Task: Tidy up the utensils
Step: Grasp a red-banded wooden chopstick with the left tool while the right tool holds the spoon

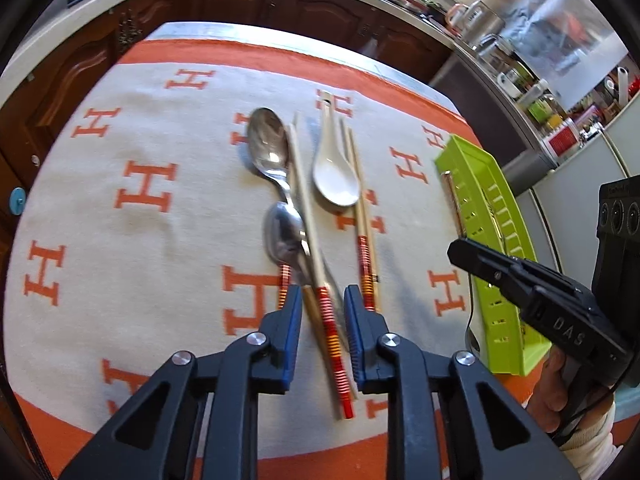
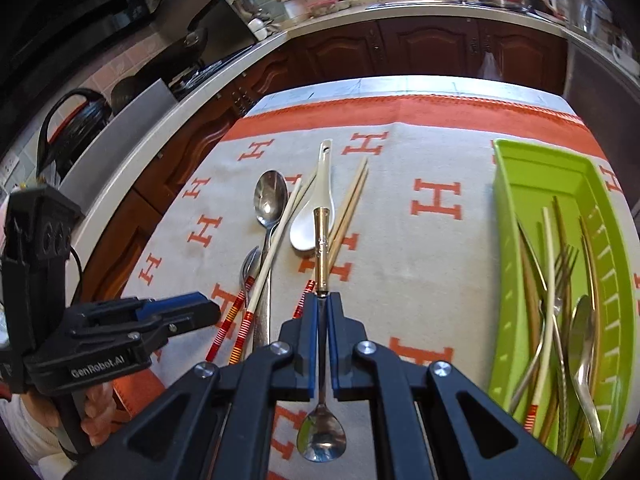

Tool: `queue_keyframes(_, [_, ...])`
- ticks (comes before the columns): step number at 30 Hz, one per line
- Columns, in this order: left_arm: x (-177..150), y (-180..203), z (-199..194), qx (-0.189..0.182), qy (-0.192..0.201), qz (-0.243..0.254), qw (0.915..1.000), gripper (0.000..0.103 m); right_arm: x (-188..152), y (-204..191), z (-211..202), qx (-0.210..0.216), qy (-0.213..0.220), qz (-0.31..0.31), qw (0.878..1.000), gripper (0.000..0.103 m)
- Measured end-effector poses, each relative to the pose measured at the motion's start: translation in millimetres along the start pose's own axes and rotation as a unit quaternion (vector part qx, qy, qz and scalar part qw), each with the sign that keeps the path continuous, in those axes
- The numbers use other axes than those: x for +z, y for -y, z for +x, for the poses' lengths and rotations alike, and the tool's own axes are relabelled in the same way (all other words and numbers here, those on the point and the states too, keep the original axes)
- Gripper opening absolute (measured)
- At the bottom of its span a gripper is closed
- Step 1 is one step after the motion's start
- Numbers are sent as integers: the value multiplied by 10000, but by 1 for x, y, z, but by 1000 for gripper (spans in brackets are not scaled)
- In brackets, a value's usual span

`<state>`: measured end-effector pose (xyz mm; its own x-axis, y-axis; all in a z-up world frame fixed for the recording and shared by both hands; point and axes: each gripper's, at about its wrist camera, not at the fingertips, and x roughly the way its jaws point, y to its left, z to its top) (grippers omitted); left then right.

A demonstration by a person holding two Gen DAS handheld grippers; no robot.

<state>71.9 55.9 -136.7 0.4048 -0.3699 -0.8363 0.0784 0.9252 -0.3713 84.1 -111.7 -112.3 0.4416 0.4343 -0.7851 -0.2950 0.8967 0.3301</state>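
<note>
My left gripper (image 1: 322,300) is open, its blue pads (image 1: 293,312) on either side of a chopstick with a red-striped end (image 1: 326,312) that lies on the cloth. Two metal spoons (image 1: 269,144) (image 1: 283,236), a white ceramic spoon (image 1: 334,176) and more chopsticks (image 1: 362,216) lie ahead of it. My right gripper (image 2: 322,300) is shut on a small spoon with a gold handle (image 2: 322,240); its bowl (image 2: 321,438) hangs toward the camera. The green tray (image 2: 532,216) at the right holds several forks, spoons and chopsticks.
The utensils lie on a grey and orange cloth with H letters (image 1: 148,188). The green tray also shows in the left wrist view (image 1: 476,184). Dark wood cabinets (image 2: 432,48) and a worktop with a sink and kitchen items run behind the table.
</note>
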Motion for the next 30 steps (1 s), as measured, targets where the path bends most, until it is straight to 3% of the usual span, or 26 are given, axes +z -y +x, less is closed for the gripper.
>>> queue_keyframes(10, [8, 33, 22, -313, -191, 328, 9988, 15, 0, 14, -20, 158, 215, 196, 9995, 4])
queue_keyframes(18, [6, 49, 48, -136, -508, 528, 9972, 14, -4, 27, -32, 257, 276, 314, 9988, 4])
queue_keyframes(30, [14, 61, 63, 159, -534, 685, 9961, 14, -6, 36, -40, 266, 382, 402, 9981, 4])
